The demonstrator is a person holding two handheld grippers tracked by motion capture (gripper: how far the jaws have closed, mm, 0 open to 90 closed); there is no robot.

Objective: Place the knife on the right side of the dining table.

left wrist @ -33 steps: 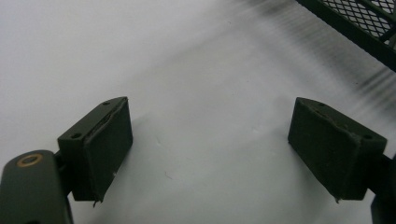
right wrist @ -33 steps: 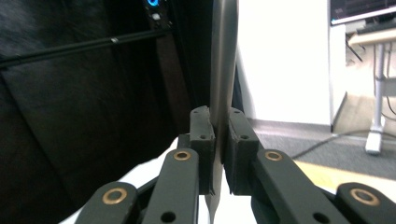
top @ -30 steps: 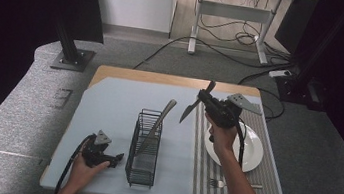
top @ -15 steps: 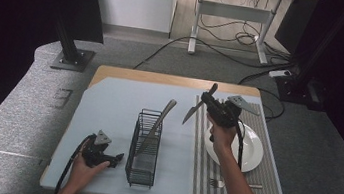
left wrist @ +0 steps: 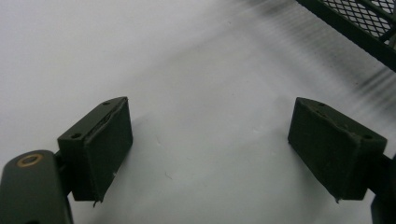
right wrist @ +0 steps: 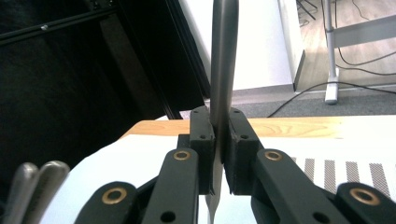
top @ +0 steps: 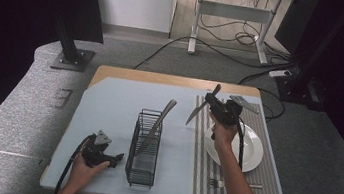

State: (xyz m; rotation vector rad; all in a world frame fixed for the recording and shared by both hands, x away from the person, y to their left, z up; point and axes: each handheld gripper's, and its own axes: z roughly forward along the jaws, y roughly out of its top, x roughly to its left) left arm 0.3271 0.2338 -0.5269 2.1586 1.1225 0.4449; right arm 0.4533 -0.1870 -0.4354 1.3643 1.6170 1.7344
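My right gripper [top: 213, 104] hangs over the striped placemat [top: 207, 175], shut on a metal knife [top: 196, 113]. The blade slants down and left and the handle points up. In the right gripper view the pads [right wrist: 201, 140] press the knife [right wrist: 223, 65] from both sides. A black wire rack [top: 145, 149] stands mid-table with long utensils [top: 159, 123] leaning in it; their handles [right wrist: 37, 182] show at that view's lower left. My left gripper [top: 118, 158] rests on the table left of the rack, open. Its pads [left wrist: 108, 144] stand wide apart over bare table, the rack's corner [left wrist: 359, 23] beyond.
A white plate [top: 244, 149] lies on the placement mat under my right forearm. A fork [top: 229, 184] lies near the front edge. The light table surface [top: 108, 109] is bare at the left. Cables and a desk frame [top: 231, 14] stand on the floor behind.
My right gripper has sunk a little with the knife still in its jaws. The left gripper and the rack have not moved.
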